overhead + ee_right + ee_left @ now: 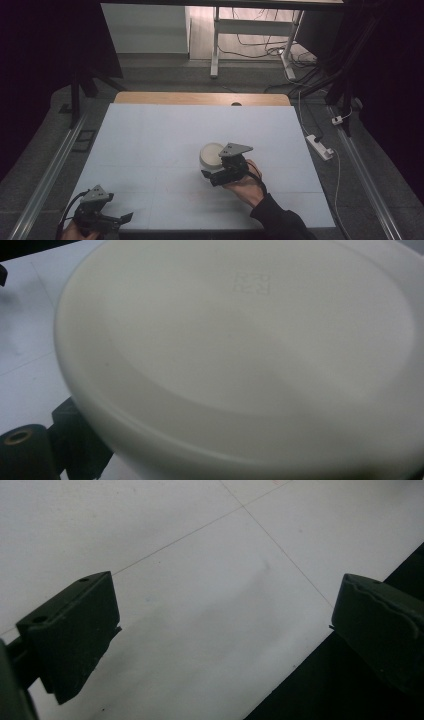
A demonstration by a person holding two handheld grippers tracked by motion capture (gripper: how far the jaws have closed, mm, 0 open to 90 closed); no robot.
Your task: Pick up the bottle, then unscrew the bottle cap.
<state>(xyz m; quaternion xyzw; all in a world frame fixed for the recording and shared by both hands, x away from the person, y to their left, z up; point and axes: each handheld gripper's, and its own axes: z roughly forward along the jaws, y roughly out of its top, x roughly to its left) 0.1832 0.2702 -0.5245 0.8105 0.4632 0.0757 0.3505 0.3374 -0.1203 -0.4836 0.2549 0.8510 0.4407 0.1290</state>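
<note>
A white round container [211, 155] stands right of the table's middle. In the right gripper view the container [240, 350] is very close and blurred, its flat face bearing a small embossed mark. My right gripper [209, 175] is against the container's near side, held by a hand in a dark sleeve. One black finger [75, 440] shows under the container's rim, and the other is hidden behind it. My left gripper [125, 218] rests at the table's front left corner. Its jaws [220, 640] stand wide apart over bare table with nothing between them.
The white table top [165, 135] has a wooden strip [200, 98] along its far edge. The front edge [310, 655] lies right under the left gripper. A power strip [320, 146] and cables lie on the floor to the right, with a desk frame [216, 45] beyond.
</note>
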